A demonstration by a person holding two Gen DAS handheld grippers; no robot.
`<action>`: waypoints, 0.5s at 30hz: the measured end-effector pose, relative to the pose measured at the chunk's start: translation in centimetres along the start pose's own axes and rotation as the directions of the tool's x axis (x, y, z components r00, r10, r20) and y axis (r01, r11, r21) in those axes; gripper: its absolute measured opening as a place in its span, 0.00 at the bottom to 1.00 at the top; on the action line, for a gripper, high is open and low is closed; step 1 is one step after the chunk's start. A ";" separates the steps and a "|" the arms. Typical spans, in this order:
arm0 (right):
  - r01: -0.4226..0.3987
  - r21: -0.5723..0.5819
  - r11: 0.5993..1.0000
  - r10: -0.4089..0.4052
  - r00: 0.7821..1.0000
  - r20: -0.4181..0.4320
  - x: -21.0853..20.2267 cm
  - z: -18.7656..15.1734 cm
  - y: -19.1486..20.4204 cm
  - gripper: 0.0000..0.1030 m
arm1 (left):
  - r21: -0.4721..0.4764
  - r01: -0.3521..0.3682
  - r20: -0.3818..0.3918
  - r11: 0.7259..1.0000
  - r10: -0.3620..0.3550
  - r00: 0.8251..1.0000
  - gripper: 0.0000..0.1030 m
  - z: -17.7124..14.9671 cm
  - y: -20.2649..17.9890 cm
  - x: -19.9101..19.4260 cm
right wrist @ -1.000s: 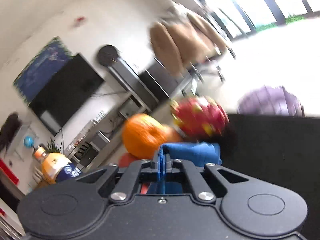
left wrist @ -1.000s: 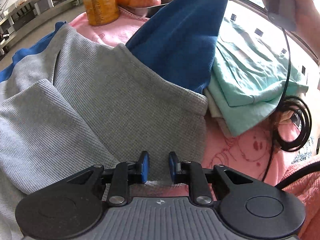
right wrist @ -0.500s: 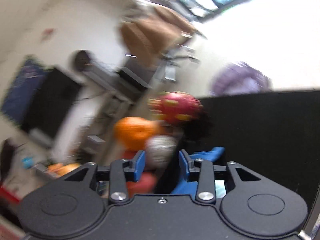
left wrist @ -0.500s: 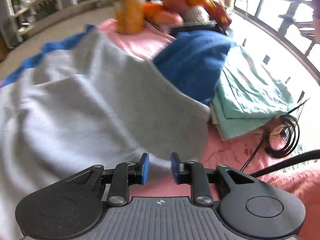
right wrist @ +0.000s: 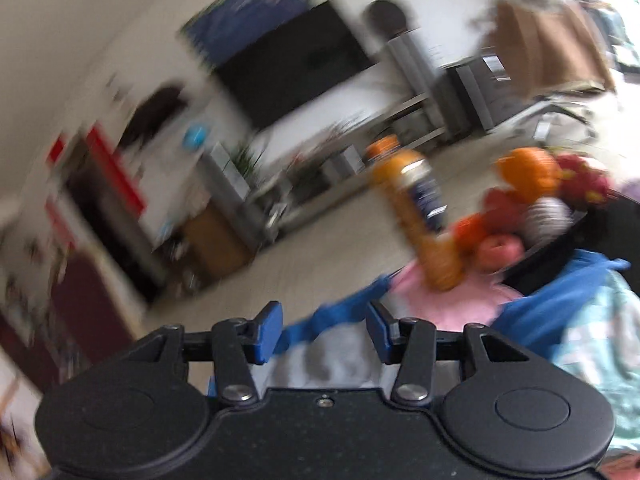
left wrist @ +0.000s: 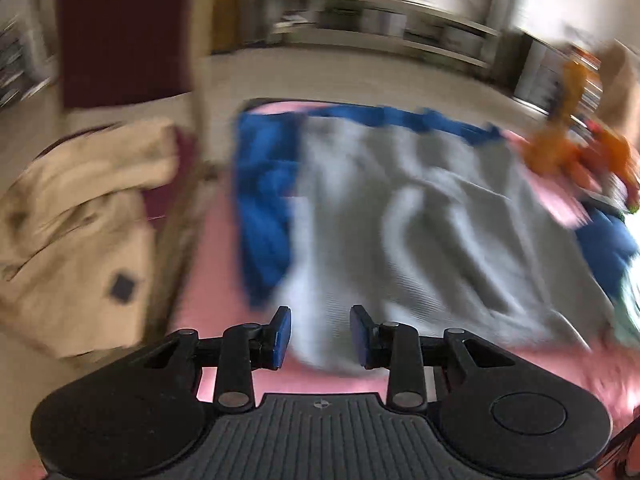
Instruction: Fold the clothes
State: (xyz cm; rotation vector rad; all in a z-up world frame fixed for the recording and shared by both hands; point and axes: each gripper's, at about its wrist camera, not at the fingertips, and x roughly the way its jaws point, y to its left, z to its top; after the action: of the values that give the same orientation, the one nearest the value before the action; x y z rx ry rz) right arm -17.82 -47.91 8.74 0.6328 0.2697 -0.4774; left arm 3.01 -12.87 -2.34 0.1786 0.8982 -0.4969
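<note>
Repositioning both grippers, we think, between folds, with nothing held in either.

Left gripper (left wrist: 319,334): blue pads part spread, nothing between them. It hovers above the near edge of the grey knit garment (left wrist: 420,216), which fills the centre of the left wrist view, lying rumpled on the pink cover (left wrist: 224,272). We can't tell whether the pads touch cloth; the frame is smeared.

Right gripper (right wrist: 325,332): jaws opening, gap bare. Blue garment (right wrist: 344,312) and a strip of grey show just beyond and below the pads, not pinched.

Outward from there:
- Blue cloth (left wrist: 260,208) pokes out from under the grey along its left and top edges.
- Mint folded piece (right wrist: 596,344) at the right edge of the right wrist view, beside more blue.
- Orange bottle (right wrist: 416,216) and fruit bowl (right wrist: 532,208) sit upper right, near the cloth's far corner.
- Beige coat (left wrist: 76,216) at left, off the cover.

How we'd do it well:
- Settle first; both views are blurred, so aim is poor.
- Take the grey's near hem, one corner per gripper, single layer only, clear of the blue underneath.
- Smooth the centre ridges before folding.
- Keep the fold path low and away from the bottle; we judge it easy to tip.
</note>
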 end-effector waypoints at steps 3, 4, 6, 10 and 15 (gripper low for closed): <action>-0.052 -0.124 0.991 0.043 0.996 -0.073 3.3 -1.1 5.7 0.44 | -0.058 -0.052 0.024 0.997 0.054 0.998 0.31 2.0 2.3 0.1; -0.072 -0.156 0.985 0.060 0.995 -0.084 3.9 -1.5 7.6 0.44 | -0.071 -0.067 0.037 0.995 0.070 0.997 0.31 2.9 2.7 0.2; -0.114 -0.217 0.970 0.093 0.990 -0.107 5.1 -2.2 11.4 0.44 | -0.087 -0.080 0.068 0.993 0.086 0.994 0.31 4.5 3.5 0.2; -0.186 -0.314 0.931 0.154 0.980 -0.124 9.0 -3.3 17.8 0.44 | -0.130 -0.047 0.118 0.990 0.062 0.991 0.33 8.0 4.4 1.0; -0.203 -0.392 0.897 0.144 0.974 -0.176 14.9 -5.6 22.6 0.44 | -0.084 -0.089 0.123 0.993 0.099 0.987 0.38 10.7 4.5 3.7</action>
State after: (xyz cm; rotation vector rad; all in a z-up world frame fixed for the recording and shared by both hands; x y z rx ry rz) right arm 5.80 -33.58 10.00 0.2755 0.4323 -0.1909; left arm 14.60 -13.99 1.07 0.1161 0.7793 -0.3806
